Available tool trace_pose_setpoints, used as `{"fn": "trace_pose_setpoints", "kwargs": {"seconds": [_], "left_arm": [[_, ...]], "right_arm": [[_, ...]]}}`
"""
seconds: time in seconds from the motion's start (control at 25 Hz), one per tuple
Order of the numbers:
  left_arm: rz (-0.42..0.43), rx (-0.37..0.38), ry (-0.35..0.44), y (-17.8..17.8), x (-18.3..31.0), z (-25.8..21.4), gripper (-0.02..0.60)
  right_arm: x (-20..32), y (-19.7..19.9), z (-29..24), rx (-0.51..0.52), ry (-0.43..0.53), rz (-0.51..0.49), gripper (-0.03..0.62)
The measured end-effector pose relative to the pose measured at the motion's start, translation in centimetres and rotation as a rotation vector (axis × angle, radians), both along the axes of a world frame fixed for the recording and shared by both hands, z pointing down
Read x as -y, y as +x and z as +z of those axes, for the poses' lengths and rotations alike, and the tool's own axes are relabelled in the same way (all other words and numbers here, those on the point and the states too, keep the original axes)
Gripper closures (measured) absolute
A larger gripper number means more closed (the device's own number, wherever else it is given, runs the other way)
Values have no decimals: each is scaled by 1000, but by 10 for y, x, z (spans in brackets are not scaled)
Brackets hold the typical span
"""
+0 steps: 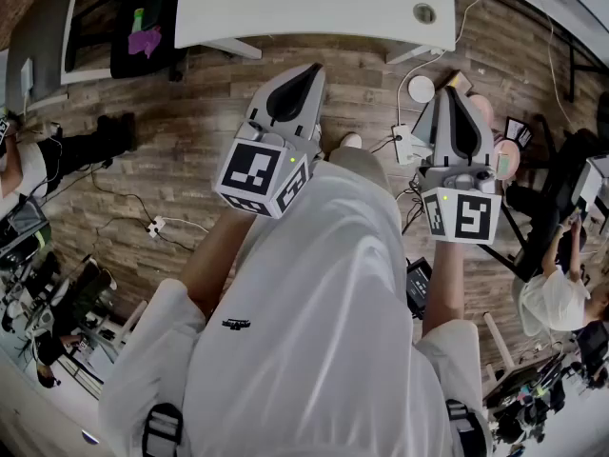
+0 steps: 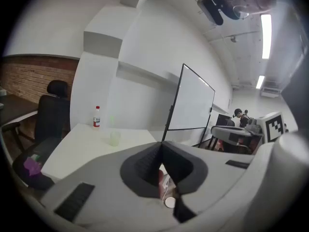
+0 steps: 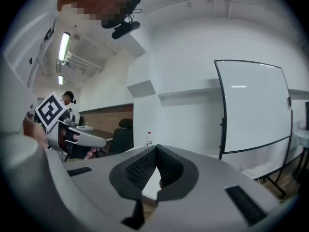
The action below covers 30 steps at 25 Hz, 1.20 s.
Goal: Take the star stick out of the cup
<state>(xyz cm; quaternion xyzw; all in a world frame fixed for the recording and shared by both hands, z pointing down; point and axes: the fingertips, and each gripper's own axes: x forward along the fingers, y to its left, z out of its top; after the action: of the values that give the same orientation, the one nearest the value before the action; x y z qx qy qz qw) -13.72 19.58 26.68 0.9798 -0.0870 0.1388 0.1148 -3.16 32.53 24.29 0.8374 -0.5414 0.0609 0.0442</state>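
- Nearest, in the head view, a person in a white shirt holds both grippers out at waist height over a wooden floor [image 1: 190, 188].
- The left gripper [image 2: 161, 146] has its fingers pressed together, with nothing between them.
- The right gripper [image 3: 156, 150] likewise has its fingers together and holds nothing.
- Beyond the fingertips stands a white surface [image 2: 72, 149], well apart from both grippers.
- A small pale cup [image 2: 114, 138] sits on that surface. In the left gripper view it lies ahead and to the left of the fingers' line.
- A faint green streak just above the cup's rim may be the star stick, but it is too small to be sure. If so, its long axis stands roughly upright.
- A bottle [image 2: 97, 116] with a red label stands just behind and to the left of the cup.
- The right gripper view shows the bottle just left of its fingertips, and the cup cannot be made out there.
- Neither hand looks clearly nearer. The task seems not yet begun: either hand must reach forward, spread its fingers and close on the stick from the side.
- Farthest, a whiteboard [image 2: 193, 105] stands by a white wall.
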Motion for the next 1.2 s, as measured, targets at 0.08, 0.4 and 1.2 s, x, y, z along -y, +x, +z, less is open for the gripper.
{"fn": "trace_pose_setpoints", "kwargs": {"seconds": [0.08,0.4,1.2], "left_arm": [[-9,22,4,-2,-10,-1,588],[-56,25,58,-7,-37,-14,588],[-145,51,-10,44,10,18,588]], "right_arm": [[-8,-5,0,37,-6,-12,597],[-27,-7,3,70,-10,-53,595],[36,50,0,11,16,-158,595]]}}
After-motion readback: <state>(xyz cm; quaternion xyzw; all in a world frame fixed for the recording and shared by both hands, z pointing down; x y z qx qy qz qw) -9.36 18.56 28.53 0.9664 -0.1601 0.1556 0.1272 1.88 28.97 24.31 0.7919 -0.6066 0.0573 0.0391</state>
